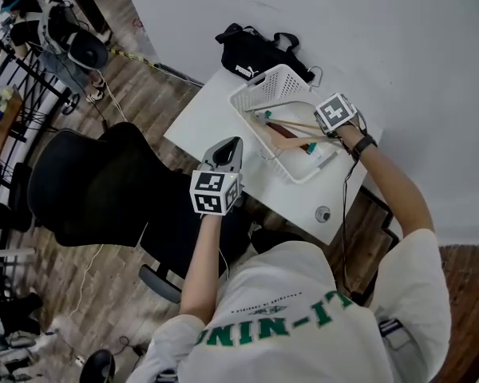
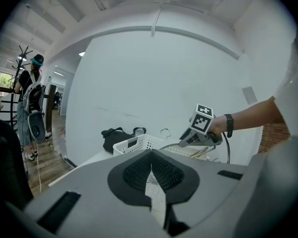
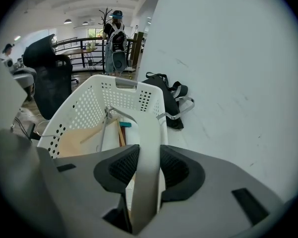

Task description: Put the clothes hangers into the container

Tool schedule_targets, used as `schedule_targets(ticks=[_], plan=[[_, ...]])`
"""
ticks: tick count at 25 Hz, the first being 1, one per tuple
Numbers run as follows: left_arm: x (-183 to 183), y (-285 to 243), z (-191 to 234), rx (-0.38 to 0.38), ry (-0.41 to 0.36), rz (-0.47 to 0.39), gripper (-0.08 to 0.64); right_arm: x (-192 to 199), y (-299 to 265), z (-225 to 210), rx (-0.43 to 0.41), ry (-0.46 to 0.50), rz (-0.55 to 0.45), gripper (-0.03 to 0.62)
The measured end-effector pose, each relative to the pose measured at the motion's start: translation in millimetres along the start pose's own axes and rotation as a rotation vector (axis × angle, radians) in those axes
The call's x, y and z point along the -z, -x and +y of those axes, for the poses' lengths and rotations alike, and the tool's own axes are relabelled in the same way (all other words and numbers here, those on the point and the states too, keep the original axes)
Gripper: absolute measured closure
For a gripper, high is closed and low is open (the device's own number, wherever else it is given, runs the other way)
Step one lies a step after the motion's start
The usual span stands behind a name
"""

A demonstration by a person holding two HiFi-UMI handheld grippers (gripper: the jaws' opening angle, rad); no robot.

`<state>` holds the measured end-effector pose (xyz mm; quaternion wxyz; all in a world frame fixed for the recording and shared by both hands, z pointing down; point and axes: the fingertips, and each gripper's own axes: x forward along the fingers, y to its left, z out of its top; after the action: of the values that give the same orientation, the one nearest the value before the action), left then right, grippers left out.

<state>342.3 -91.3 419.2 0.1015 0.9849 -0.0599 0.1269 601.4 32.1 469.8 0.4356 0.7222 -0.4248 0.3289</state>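
A white basket (image 1: pixel 259 94) sits on the white tabletop (image 1: pixel 215 110) at upper centre, with wooden hangers (image 1: pixel 291 126) already inside. The right tool (image 3: pixel 145 150) is clamped on a pale plastic hanger (image 3: pixel 139 128) over the basket; if released here, its hook could snag on the rim or the wooden hangers and tip out. The black chair (image 1: pixel 88 190) at left and the black bag (image 1: pixel 251 50) beyond the basket block nothing, and the left tool (image 2: pixel 150 155), closed and empty, waits at lower centre.

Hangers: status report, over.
Right gripper shut on grey hanger at white basket. Left gripper shut, empty. Wooden hangers already inside. Nothing in the way.
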Motion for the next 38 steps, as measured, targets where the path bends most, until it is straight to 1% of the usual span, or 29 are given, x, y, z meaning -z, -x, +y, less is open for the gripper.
schedule_targets(ticks=[1, 3, 5, 6, 9, 11, 14, 17, 22, 26, 30, 34, 38], plan=[[1.5, 1.5, 2.7, -0.005, 0.005, 0.001, 0.545, -1.8, -2.8, 0.9, -0.002, -0.001, 0.005, 0.446], [3.2, 4.9, 6.8, -0.014, 0.012, 0.002, 0.545, -13.3, -6.4, 8.8, -0.045, -0.010, -0.043, 0.436], [4.2, 8.5, 10.1, -0.022, 0.019, 0.004, 0.545, -25.4, -3.5, 15.3, -0.086, -0.029, -0.103, 0.348], [4.4, 10.5, 12.2, -0.027, 0.023, 0.003, 0.545, -30.7, 1.0, 16.5, -0.093, -0.037, -0.127, 0.331], [4.8, 17.6, 18.6, -0.047, 0.034, -0.002, 0.545, -48.3, 18.3, 23.5, -0.101, -0.043, -0.204, 0.334], [5.0, 23.7, 22.4, -0.062, 0.037, -0.005, 0.545, -59.9, 30.2, 35.4, -0.127, -0.047, -0.259, 0.338], [2.2, 40.7, 31.5, -0.097, 0.045, -0.013, 0.545, -80.4, 52.2, 67.2, -0.202, -0.050, -0.349, 0.339], [-1.5, 65.3, 49.8, -0.158, 0.054, -0.030, 0.545, -106.5, 71.0, 111.7, -0.304, -0.035, -0.446, 0.338], [-2.3, 121.0, 92.0, -0.304, 0.072, -0.064, 0.545, -150.6, 106.0, 192.9, -0.435, 0.042, -0.583, 0.357], [-6.9, 188.9, 131.8, -0.465, 0.103, -0.117, 0.545, -189.9, 143.4, 264.4, -0.525, 0.118, -0.733, 0.390], [-12.5, 261.4, 166.4, -0.637, 0.105, -0.174, 0.545, -221.9, 177.0, 330.3, -0.604, 0.132, -0.860, 0.449], [-21.6, 326.2, 188.1, -0.787, 0.090, -0.216, 0.545, -246.7, 200.9, 388.9, -0.676, 0.131, -0.921, 0.493], [-28.4, 373.7, 193.7, -0.889, 0.083, -0.253, 0.545, -258.1, 220.9, 447.5, -0.763, 0.135, -0.944, 0.577]])
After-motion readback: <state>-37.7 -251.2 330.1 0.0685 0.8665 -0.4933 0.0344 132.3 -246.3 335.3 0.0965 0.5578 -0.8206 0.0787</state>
